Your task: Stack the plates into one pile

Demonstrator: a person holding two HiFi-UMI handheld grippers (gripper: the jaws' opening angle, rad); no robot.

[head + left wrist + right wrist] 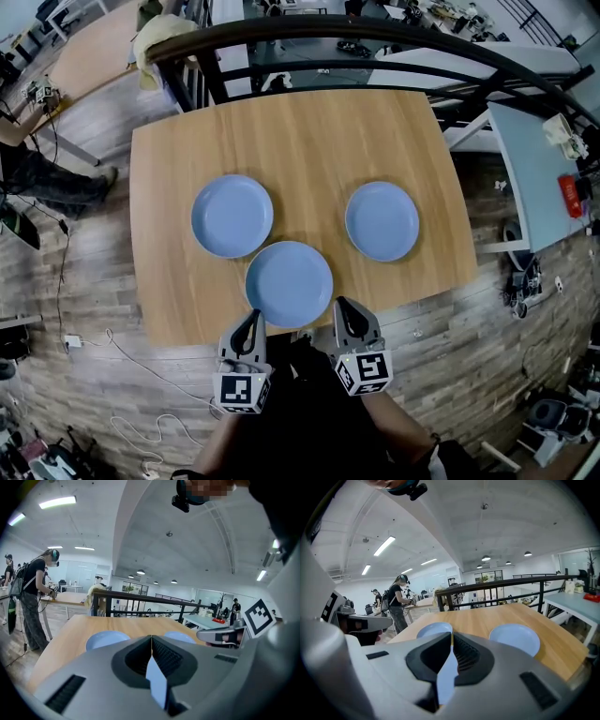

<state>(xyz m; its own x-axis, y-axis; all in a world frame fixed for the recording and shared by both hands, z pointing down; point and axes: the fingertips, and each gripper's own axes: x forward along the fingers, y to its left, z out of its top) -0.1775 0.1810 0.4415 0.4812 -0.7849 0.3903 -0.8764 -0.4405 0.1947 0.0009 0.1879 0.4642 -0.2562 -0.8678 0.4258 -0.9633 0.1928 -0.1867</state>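
Clenched on nothing at both left tongs and right tongs. Flanking the nearest plate by the bench edge: just ahead, midway between, equally near either.

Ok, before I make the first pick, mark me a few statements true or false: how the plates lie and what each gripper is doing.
1. Three round blue plates, far-left, near and far-right, lie on the light wooden table. True.
2. Two plates are already stacked. False: none rests on another.
3. The left gripper is shut and empty. True.
4. The right gripper grips the near plate. False: it is shut on nothing, just off that plate's near-right rim.
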